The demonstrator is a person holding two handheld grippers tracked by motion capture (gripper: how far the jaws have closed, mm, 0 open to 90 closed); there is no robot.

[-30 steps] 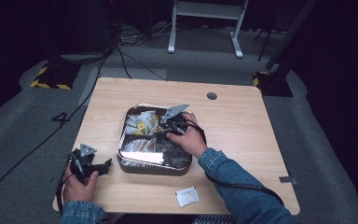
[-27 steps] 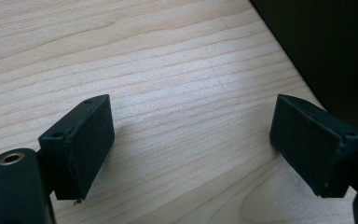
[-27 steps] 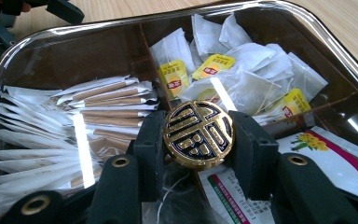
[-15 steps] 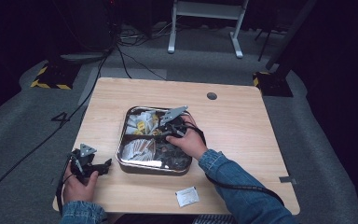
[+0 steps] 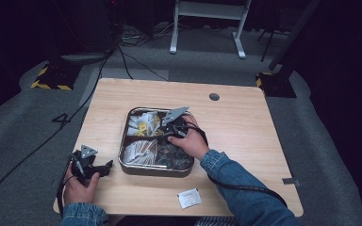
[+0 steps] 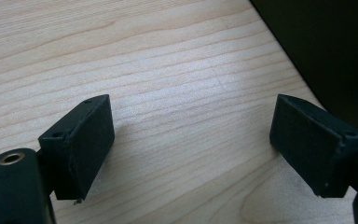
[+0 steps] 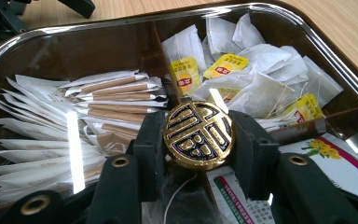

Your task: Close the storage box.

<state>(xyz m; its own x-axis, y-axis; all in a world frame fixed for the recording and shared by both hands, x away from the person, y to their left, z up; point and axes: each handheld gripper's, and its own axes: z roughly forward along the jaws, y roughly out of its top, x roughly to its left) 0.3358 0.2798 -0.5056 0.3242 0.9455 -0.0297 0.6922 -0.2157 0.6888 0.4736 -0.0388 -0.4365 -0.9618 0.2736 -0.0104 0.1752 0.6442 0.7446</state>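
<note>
High view: right gripper (image 5: pixel 166 133) down in tray (image 5: pixel 122 155), left gripper (image 5: pixel 90 165) resting on table (image 5: pixel 245 122). Left gripper view: jaws spread, nothing between. Right gripper view: gold disc (image 7: pixel 198 135) pinched over tea bags (image 7: pixel 256 88). Probably mid-pickup; next, lift clear of rim.

Nothing has visibly shifted since the earlier pictures (both hands, tray (image 5: pixel 122 151) and contents alike).
</note>
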